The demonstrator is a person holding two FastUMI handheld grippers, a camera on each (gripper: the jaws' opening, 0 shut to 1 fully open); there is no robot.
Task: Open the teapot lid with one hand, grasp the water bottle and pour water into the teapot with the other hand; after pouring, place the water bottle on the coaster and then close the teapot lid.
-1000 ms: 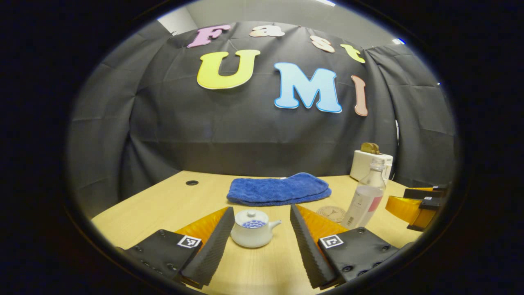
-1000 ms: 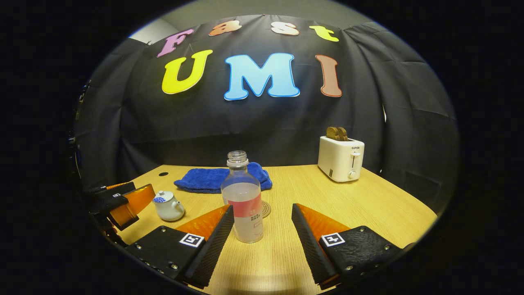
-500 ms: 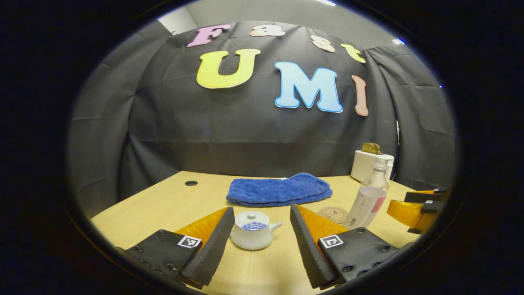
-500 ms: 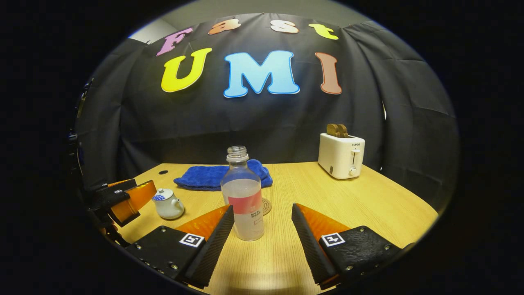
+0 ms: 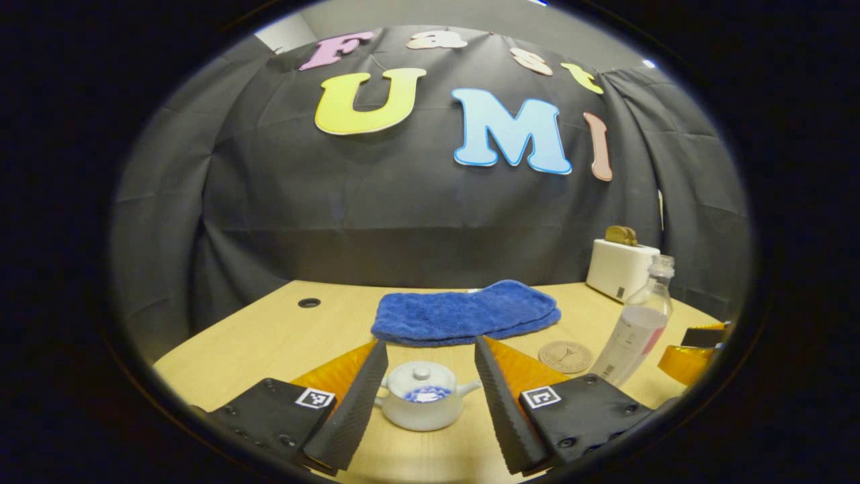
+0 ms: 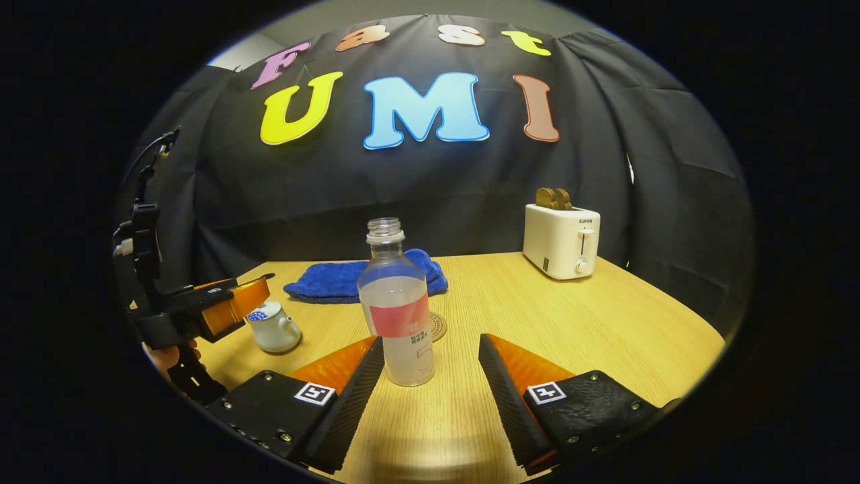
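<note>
Left gripper (image 5: 424, 366) wide open astride small white lidded ceramic teapot (image 5: 425, 403), right gripper (image 6: 430, 363) wide open – clear uncapped plastic water bottle (image 6: 398, 306) between its fingers, untouched

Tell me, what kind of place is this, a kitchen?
Likely a staged recording booth, not a real kitchen: black cloth wall behind a wooden table set with household props, a toaster, teapot and blue towel.

White teapot (image 5: 421, 405) with a blue-dotted patch, blue towel (image 5: 465, 312), white toaster (image 6: 562, 240), clear bottle (image 6: 398, 310) with red-and-white label.
</note>
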